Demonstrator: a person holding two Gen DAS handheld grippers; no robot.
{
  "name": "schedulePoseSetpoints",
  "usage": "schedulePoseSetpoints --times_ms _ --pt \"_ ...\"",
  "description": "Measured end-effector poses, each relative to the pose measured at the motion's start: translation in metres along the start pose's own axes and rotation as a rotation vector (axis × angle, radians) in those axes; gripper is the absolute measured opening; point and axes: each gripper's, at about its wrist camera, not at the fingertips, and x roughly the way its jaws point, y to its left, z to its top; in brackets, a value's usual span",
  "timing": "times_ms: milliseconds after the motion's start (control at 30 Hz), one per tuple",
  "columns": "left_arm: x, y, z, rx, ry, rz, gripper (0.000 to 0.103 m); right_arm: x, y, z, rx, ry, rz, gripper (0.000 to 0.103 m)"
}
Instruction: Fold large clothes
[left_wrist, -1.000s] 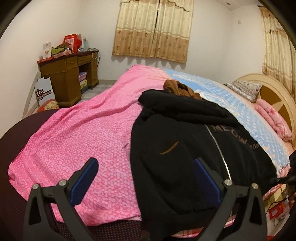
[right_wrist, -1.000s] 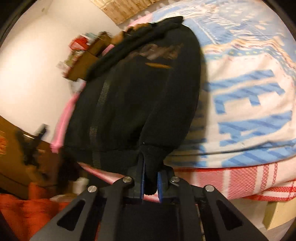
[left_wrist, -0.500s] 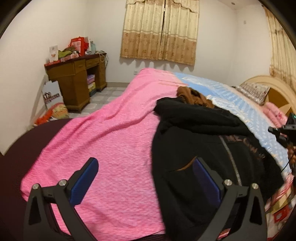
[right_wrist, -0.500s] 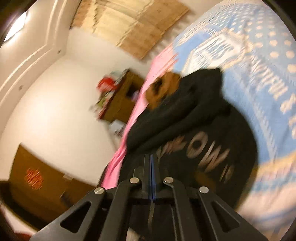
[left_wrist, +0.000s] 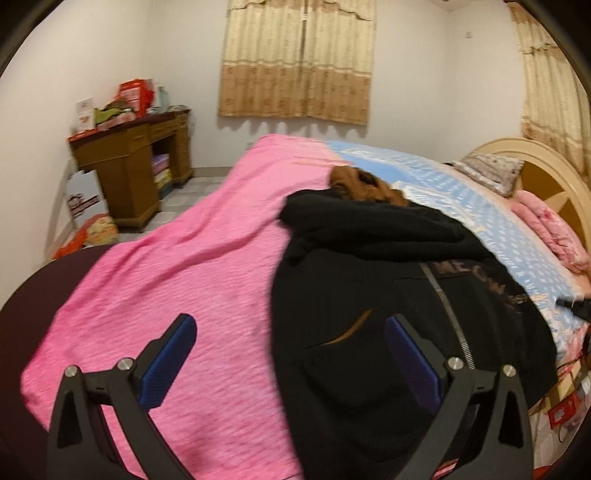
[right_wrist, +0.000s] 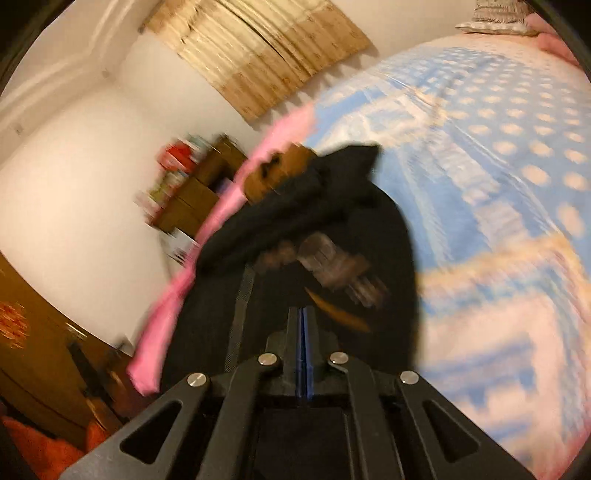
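Pink bedspread (left_wrist: 177, 280) open on the left, black jacket (left_wrist: 388, 332) heaped right, brown garment (left_wrist: 364, 184) behind it

White walls (left_wrist: 110, 55), beige curtains (left_wrist: 295, 62) straight ahead, a wooden desk (left_wrist: 129, 166) far left, a headboard (left_wrist: 546, 173) far right.

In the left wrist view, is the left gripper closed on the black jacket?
No: the left gripper stands wide open above the bed, its blue pads apart and gripping nothing, with the black jacket lying beneath it.

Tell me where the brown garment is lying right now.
In the left wrist view the brown garment lies bunched mid-bed, just beyond the far edge of the black jacket, where the pink cover meets the blue sheet.
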Motion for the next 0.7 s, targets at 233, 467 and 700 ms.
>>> schedulePoseSetpoints --times_ms 233,467,700 --pt "0.000 -0.030 0.005 0.035 0.000 -0.061 0.103 -0.001 0.006 -0.052 -0.118 0.070 -0.163 0.003" --pt "-0.015 -0.024 -0.001 0.034 -0.002 -0.025 0.103 -0.011 0.021 -0.056 -0.196 -0.061 -0.116 0.098" --pt "-0.011 -0.022 -0.003 0.001 0.002 -0.029 0.103 -0.010 0.027 -0.047 -0.137 -0.047 -0.102 0.098"
